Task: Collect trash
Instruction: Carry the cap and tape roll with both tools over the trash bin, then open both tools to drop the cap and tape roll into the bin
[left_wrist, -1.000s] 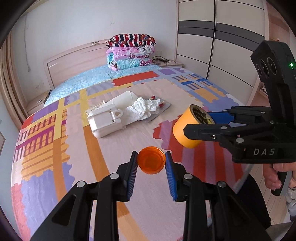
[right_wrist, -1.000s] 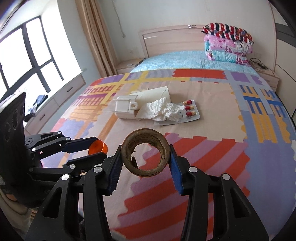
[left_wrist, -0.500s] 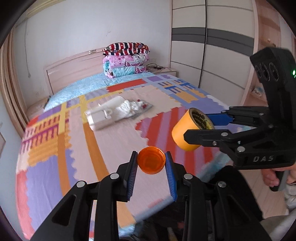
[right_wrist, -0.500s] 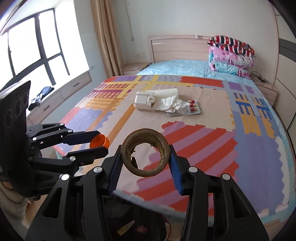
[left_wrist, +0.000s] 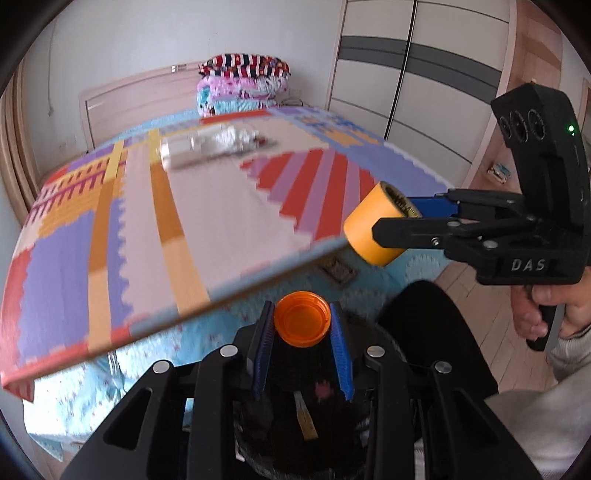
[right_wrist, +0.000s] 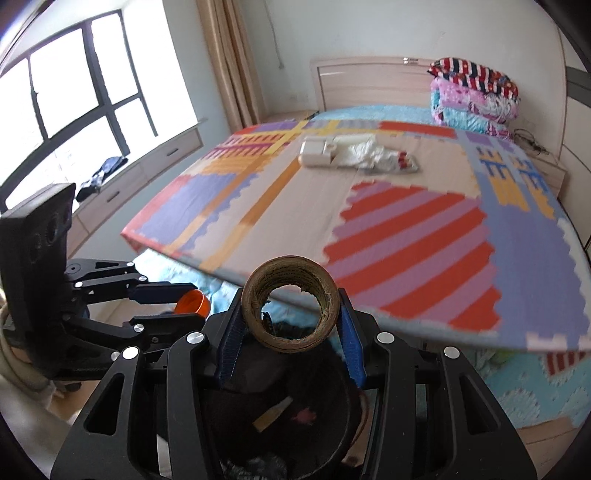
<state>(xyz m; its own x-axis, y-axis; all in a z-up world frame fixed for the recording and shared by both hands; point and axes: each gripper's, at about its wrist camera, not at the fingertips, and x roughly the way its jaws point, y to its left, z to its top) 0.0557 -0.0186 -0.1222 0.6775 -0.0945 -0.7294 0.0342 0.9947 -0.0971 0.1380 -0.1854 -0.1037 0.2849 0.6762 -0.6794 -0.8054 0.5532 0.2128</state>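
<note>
left jaws clamp orange cap (left_wrist: 302, 323) | right jaws clamp tape roll (right_wrist: 290, 303) | both above black bin (right_wrist: 295, 417)

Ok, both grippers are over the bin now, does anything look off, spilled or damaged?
Nothing spilled. The tape roll in the right gripper has a ragged, torn inner edge. The orange cap in the left gripper looks intact. Both hang above the black bin, and more litter sits on the bed.

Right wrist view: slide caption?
Right claw grips a brown cardboard tape core over the black trash bin beside the bed.
</note>
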